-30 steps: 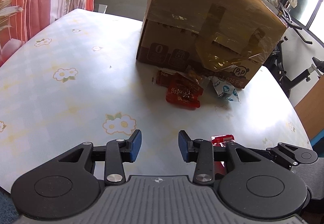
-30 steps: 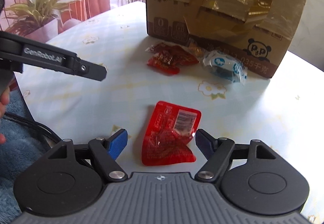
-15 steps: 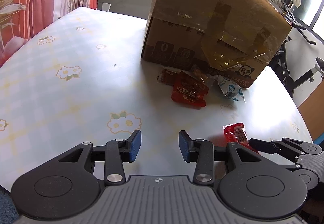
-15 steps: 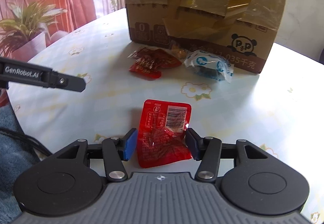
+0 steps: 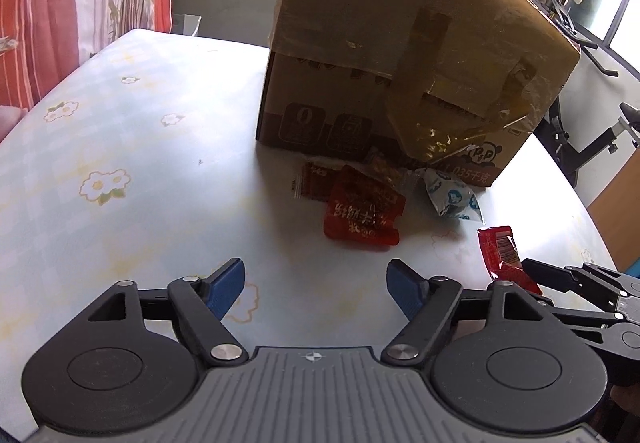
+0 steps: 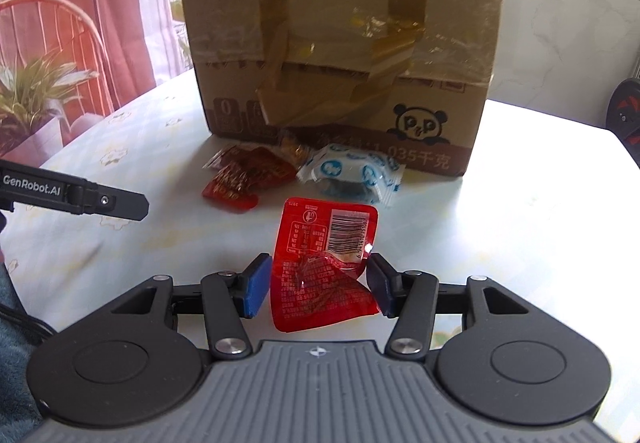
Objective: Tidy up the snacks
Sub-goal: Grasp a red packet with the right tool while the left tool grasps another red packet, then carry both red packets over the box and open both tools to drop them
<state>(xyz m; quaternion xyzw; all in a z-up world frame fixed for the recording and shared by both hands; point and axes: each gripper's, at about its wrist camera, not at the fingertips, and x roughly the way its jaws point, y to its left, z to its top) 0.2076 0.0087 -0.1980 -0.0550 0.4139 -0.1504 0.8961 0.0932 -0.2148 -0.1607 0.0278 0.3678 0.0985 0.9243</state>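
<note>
My right gripper is shut on a red snack packet, barcode side up, its blue pads pressing both edges. In the left wrist view the same red packet shows at the right, held by the right gripper. My left gripper holds nothing over the bare tablecloth and its jaws are opening wide. Ahead of both, a pile of red packets and a white-and-blue packet lie against a taped cardboard box.
The round table has a pale flowered cloth. One finger of the left gripper juts in from the left in the right wrist view. A red chair and a plant stand beyond the table's left edge; exercise gear is at the right.
My left jaws went from nearly shut to wide apart, and that hand neared the box. My right jaws closed onto the red packet, which has moved toward the pile.
</note>
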